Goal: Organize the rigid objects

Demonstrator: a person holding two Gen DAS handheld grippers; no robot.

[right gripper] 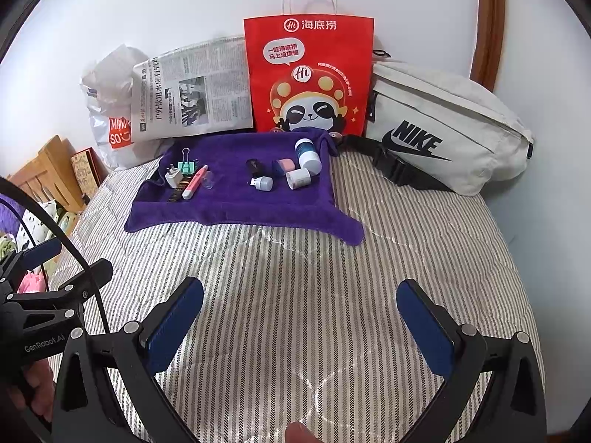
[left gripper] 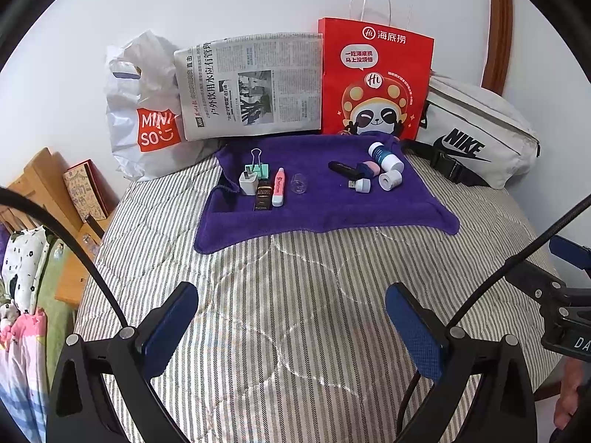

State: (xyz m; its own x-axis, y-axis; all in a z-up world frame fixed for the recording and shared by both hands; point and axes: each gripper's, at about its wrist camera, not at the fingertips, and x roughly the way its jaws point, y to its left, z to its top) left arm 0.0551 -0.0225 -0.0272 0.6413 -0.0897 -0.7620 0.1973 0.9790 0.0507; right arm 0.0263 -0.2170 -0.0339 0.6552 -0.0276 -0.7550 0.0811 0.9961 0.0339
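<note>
A purple cloth (left gripper: 314, 206) (right gripper: 236, 210) lies on the striped bed. On its left side sit a white charger plug (left gripper: 247, 182) (right gripper: 173, 177), a green binder clip (left gripper: 259, 168) (right gripper: 188, 166), a dark small box (left gripper: 263, 195) (right gripper: 177, 191), a pink-and-white tube (left gripper: 279, 186) (right gripper: 195, 183) and a clear cap (left gripper: 298, 184) (right gripper: 209, 180). On the right lie a black stick (left gripper: 341, 169) (right gripper: 255, 166), a white USB piece (left gripper: 360, 185) (right gripper: 261, 182), a pink eraser (left gripper: 369, 168) (right gripper: 285, 164), a blue-and-white bottle (left gripper: 385, 155) (right gripper: 306, 153) and a white cap (left gripper: 389, 179) (right gripper: 298, 178). My left gripper (left gripper: 291, 326) and right gripper (right gripper: 300, 325) hover open over the bed, well short of the cloth.
Against the wall stand a white Miniso bag (left gripper: 147, 110) (right gripper: 110, 110), a newspaper (left gripper: 251, 85) (right gripper: 192, 88), a red paper bag (left gripper: 375, 81) (right gripper: 310, 74) and a white Nike waist bag (left gripper: 476, 129) (right gripper: 443, 122). A wooden shelf (left gripper: 44, 188) and bedding lie left of the bed.
</note>
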